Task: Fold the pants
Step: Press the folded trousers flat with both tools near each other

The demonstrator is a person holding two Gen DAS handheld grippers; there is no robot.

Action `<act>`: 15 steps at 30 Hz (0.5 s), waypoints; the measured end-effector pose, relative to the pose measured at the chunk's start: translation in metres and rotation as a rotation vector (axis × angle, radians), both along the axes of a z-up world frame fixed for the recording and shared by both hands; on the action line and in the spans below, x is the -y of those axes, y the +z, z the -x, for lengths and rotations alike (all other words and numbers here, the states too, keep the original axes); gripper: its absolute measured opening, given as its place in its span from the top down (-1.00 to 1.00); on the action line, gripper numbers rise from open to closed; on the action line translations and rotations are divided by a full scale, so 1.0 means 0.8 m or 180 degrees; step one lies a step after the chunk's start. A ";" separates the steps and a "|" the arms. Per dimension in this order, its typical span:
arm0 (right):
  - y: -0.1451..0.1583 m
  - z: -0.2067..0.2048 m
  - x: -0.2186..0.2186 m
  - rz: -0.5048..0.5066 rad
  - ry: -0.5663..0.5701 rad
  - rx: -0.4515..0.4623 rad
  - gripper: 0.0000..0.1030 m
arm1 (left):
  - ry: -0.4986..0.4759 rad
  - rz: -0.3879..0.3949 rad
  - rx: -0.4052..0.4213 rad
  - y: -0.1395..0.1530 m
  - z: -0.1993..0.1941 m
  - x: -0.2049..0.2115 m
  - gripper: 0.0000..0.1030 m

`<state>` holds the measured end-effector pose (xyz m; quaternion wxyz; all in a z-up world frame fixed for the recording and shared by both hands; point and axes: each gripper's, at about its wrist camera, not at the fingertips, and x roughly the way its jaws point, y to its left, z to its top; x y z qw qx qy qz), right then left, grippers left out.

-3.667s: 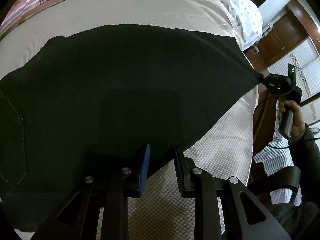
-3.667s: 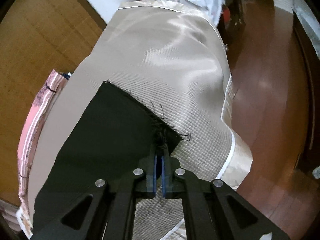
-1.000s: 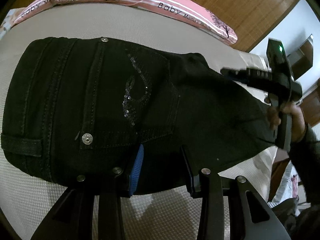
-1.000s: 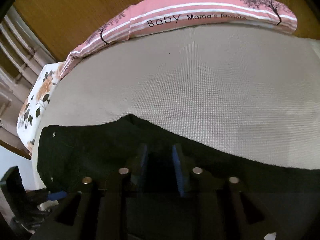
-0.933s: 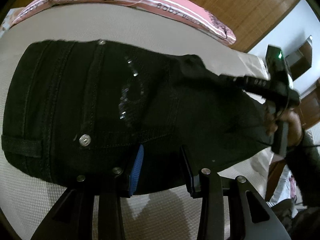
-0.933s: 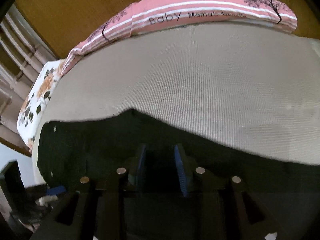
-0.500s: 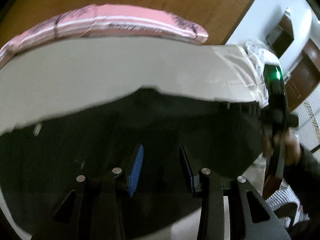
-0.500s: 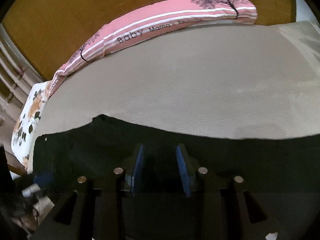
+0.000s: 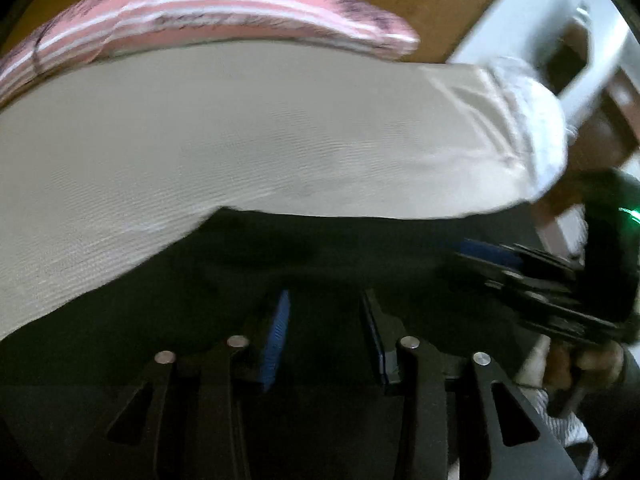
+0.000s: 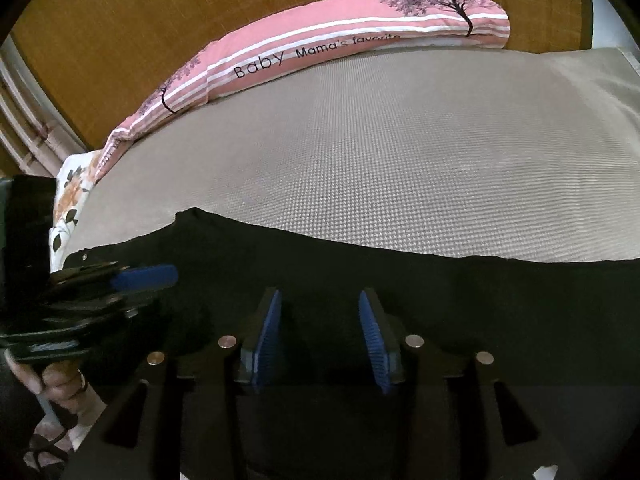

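Black pants (image 10: pixel 440 296) lie flat on the beige bed sheet (image 10: pixel 380 168), filling the lower part of both views; they also show in the left wrist view (image 9: pixel 320 256). My left gripper (image 9: pixel 325 312) is open and empty just above the cloth. My right gripper (image 10: pixel 319 312) is open and empty over the pants. The right gripper also shows at the right edge of the left wrist view (image 9: pixel 520 268), and the left gripper at the left edge of the right wrist view (image 10: pixel 120 284).
A pink striped pillow (image 10: pixel 340 52) lies along the far edge of the bed against a wooden headboard (image 10: pixel 160 20). A floral pillow (image 10: pixel 70 208) sits at the far left corner. A white spotted cloth (image 9: pixel 536 128) hangs at the bed's right end.
The right gripper, earlier shut on the pant hem, has let go and is open over the folded pants. The left gripper has swung right and lower; both now hover side by side.
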<state>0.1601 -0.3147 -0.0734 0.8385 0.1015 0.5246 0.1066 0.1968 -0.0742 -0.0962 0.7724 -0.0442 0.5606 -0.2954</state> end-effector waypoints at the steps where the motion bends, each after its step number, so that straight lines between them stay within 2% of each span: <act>1: -0.001 -0.001 0.001 -0.0005 -0.0010 -0.0005 0.24 | 0.0091 0.0101 -0.0100 -0.007 -0.010 -0.009 0.57; 3: -0.001 -0.003 0.003 -0.0036 -0.0046 0.0007 0.24 | 0.0152 0.0156 -0.0169 -0.010 -0.018 -0.018 0.83; 4: -0.001 -0.003 0.005 -0.0057 -0.0070 0.0006 0.24 | 0.0163 0.0165 -0.0209 -0.011 -0.021 -0.022 0.85; 7: 0.000 -0.002 0.003 -0.0178 -0.0062 -0.0007 0.23 | 0.0190 0.0206 -0.0186 -0.004 -0.019 -0.030 0.85; 10: -0.006 -0.001 -0.005 -0.0097 -0.0030 -0.0042 0.18 | 0.0045 0.0176 -0.0050 0.012 -0.010 -0.024 0.79; 15: 0.002 -0.002 -0.015 -0.0149 0.0044 0.0097 0.18 | -0.0133 0.0378 0.0056 0.037 -0.010 -0.012 0.70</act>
